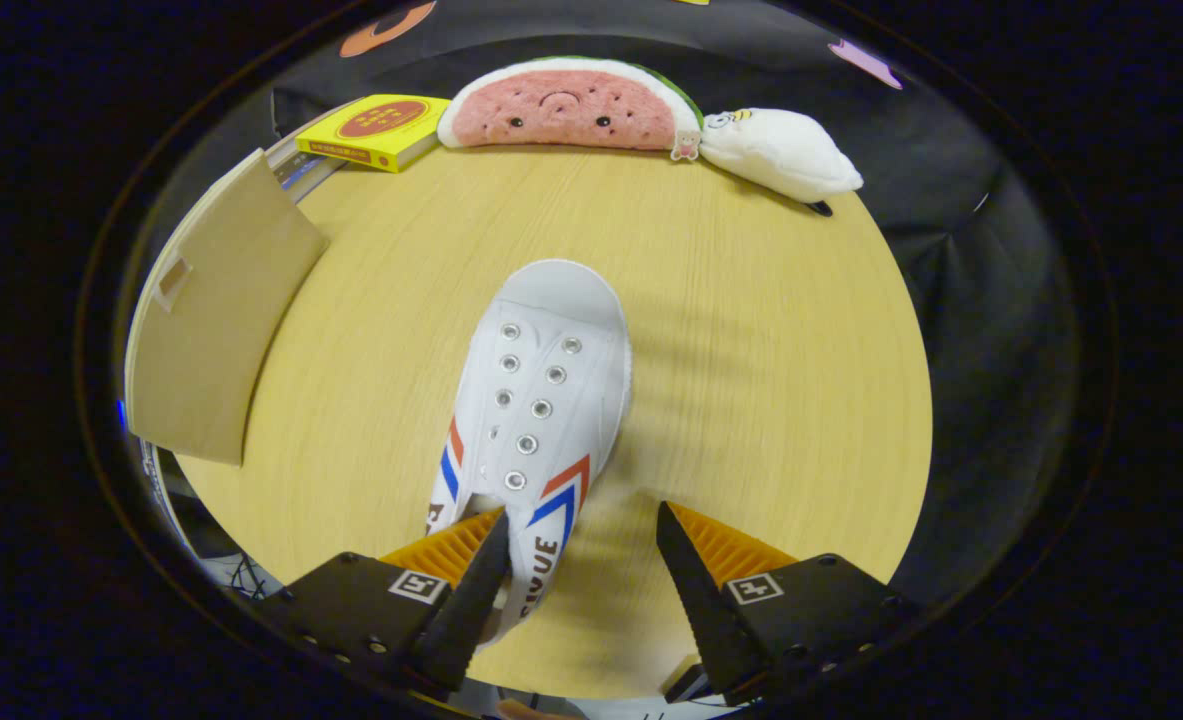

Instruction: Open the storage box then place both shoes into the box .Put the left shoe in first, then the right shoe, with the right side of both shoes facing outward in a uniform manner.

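A white canvas shoe (541, 400) with red and blue stripes and metal eyelets lies on the wooden table (751, 380), its toe pointing away from me. My gripper (581, 515) is open over the shoe's heel end. One finger touches the shoe's opening edge on the left, and the other finger stands apart from the shoe to the right, over bare table. A brown cardboard panel (216, 320), seemingly a flap of the storage box, stands to the left of the shoe. The inside of the box is hidden.
Along the table's far edge lie a watermelon-slice plush (566, 105), a white plush (781, 150) and a yellow flat box (376, 128). Bare tabletop stretches to the right of the shoe and beyond its toe. Black cloth hangs behind the table.
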Tool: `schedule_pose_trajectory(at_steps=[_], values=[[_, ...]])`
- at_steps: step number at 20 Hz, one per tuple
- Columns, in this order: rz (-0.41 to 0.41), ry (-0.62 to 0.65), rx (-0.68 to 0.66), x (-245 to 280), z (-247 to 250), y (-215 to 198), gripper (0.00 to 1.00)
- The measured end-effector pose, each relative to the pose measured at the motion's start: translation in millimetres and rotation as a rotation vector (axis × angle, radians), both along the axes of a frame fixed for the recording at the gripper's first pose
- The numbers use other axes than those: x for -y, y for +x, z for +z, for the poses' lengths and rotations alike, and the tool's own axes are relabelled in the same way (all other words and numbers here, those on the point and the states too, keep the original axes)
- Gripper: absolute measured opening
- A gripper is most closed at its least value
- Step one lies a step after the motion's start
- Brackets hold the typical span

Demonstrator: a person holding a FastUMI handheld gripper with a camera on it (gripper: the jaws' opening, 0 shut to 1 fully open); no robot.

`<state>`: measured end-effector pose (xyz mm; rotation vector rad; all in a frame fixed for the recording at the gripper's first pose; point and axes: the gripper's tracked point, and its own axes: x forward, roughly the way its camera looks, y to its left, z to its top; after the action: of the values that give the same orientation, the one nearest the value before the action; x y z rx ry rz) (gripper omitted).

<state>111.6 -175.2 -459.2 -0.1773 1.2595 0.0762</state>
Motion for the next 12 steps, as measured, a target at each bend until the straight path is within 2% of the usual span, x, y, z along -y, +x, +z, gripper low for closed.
schedule_pose_trajectory(at_steps=[3,5,7,9,10,12], values=[[-0.059,0.145,-0.049,-15.1,-3.7,-0.3,0.52],[-0.083,0.188,-0.061,-17.5,-5.6,-0.1,0.27],[-0.108,0.247,-0.063,-14.7,-4.9,1.5,0.21],[-0.204,0.358,-0.102,-14.2,-5.7,0.8,0.02],[-0.225,0.413,-0.102,-14.1,-6.7,3.5,0.02],[-0.217,0.474,-0.1,-13.1,-8.1,1.6,0.01]])
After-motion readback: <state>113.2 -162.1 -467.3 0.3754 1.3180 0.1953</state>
